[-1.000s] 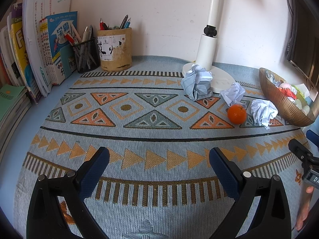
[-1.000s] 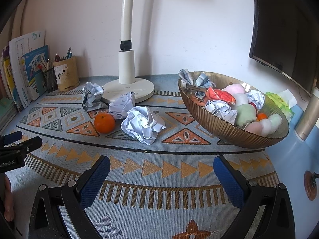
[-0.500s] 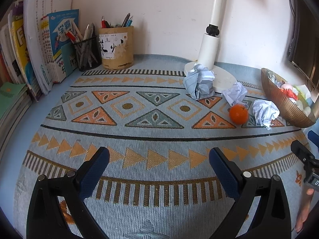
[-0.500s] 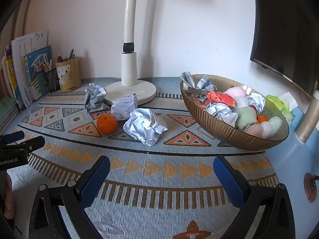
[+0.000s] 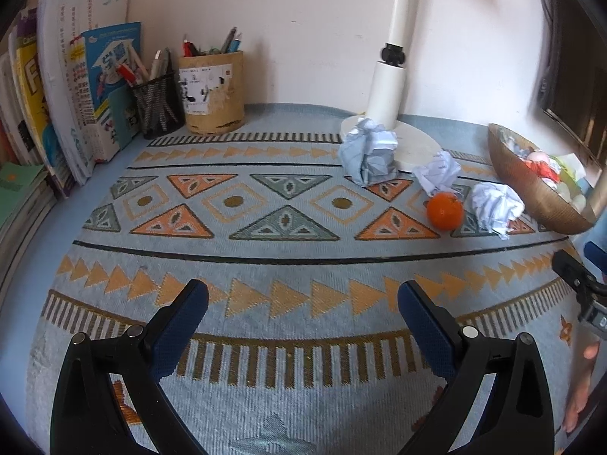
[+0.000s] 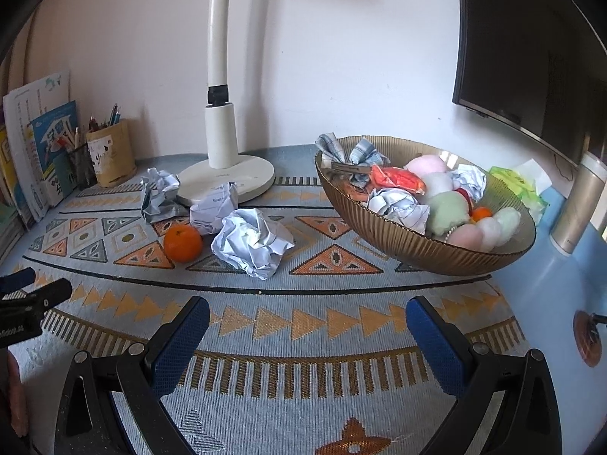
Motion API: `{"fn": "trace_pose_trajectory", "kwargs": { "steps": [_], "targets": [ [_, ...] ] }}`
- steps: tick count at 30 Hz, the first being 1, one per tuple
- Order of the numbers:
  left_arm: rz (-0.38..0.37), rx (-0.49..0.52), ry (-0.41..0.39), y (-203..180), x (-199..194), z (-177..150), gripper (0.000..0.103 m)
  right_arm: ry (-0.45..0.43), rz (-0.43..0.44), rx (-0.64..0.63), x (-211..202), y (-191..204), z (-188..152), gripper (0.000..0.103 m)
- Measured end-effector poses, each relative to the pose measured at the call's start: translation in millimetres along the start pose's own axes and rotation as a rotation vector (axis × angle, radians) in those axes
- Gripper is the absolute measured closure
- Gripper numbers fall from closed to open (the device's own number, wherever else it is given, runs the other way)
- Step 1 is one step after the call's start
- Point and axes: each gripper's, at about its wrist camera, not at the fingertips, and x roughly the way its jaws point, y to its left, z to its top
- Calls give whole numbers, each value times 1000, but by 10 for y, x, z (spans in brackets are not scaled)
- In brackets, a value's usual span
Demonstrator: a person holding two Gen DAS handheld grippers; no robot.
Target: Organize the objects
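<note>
Both cameras had drifted slightly since the earlier frames, so the loose clutter sat a little differently in view, though nothing on the counter itself had shifted. An orange (image 6: 182,243) lay on the patterned mat (image 6: 303,326), touching or just beside a crumpled white paper ball (image 6: 252,241), with two more paper wads (image 6: 213,207) behind them near the lamp base (image 6: 227,182). A ribbed brown bowl (image 6: 398,239), already piled with paper and soft items, stood to their right. From the right gripper (image 6: 308,335), released and empty with fingers spread, the paper ball lay ahead and slightly left, the bowl ahead and right. From the left gripper (image 5: 303,320), also spread and empty, the orange (image 5: 444,211) sat far ahead to the right. The right gripper looked the nearer one.
</note>
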Motion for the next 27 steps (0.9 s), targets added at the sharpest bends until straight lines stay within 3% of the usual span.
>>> {"fn": "trace_pose_trajectory", "kwargs": {
  "steps": [15,22,27],
  "targets": [
    [21,53,52,-98,86,-16,3,-61,-3,-82,-132,147,-28,0],
    [13,38,40,-66,67,-14,3,-9,39,40,-21,-99,23,0],
    [-1,42,24,-80,42,-14,3,-3,0,31,8,-73,25,0]
  ]
}}
